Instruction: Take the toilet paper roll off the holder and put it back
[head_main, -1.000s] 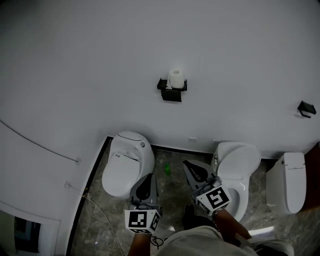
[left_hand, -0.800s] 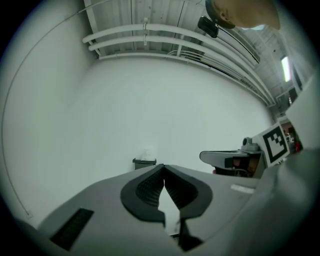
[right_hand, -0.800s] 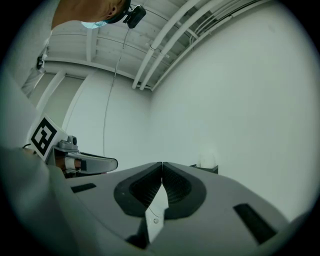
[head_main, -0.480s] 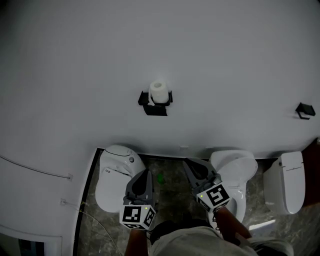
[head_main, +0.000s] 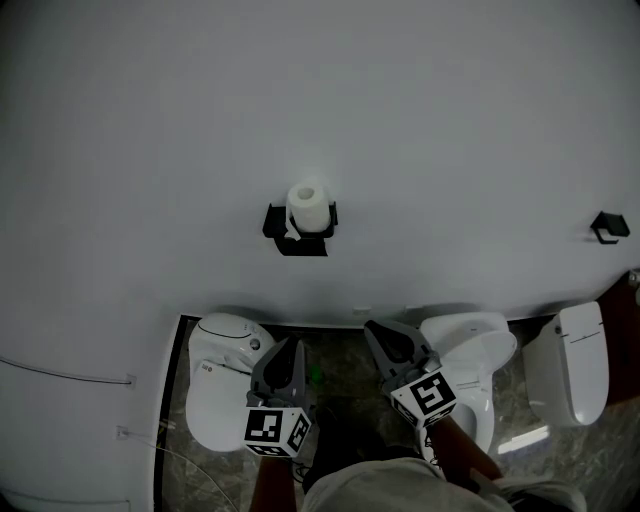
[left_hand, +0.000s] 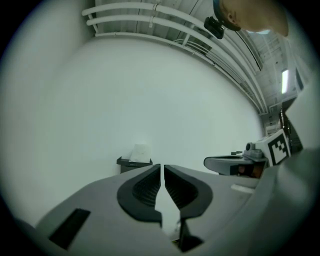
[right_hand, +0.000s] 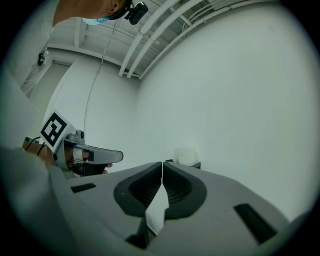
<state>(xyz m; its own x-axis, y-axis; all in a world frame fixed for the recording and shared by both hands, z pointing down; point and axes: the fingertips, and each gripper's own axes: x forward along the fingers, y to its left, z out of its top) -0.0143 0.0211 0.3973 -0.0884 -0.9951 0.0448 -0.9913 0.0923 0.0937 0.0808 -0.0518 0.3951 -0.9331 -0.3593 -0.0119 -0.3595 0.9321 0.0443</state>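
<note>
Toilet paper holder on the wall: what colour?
The holder is black; clearest in head view.

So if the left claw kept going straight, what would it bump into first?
Probably the white wall, just right of the toilet paper roll on its black holder. Nothing else shows ahead of the shut left claw, though depth is hard to judge.

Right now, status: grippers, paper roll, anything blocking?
Left gripper shut, empty. Right gripper shut, empty. White toilet paper roll seated on black wall holder. Nothing blocking.
</note>
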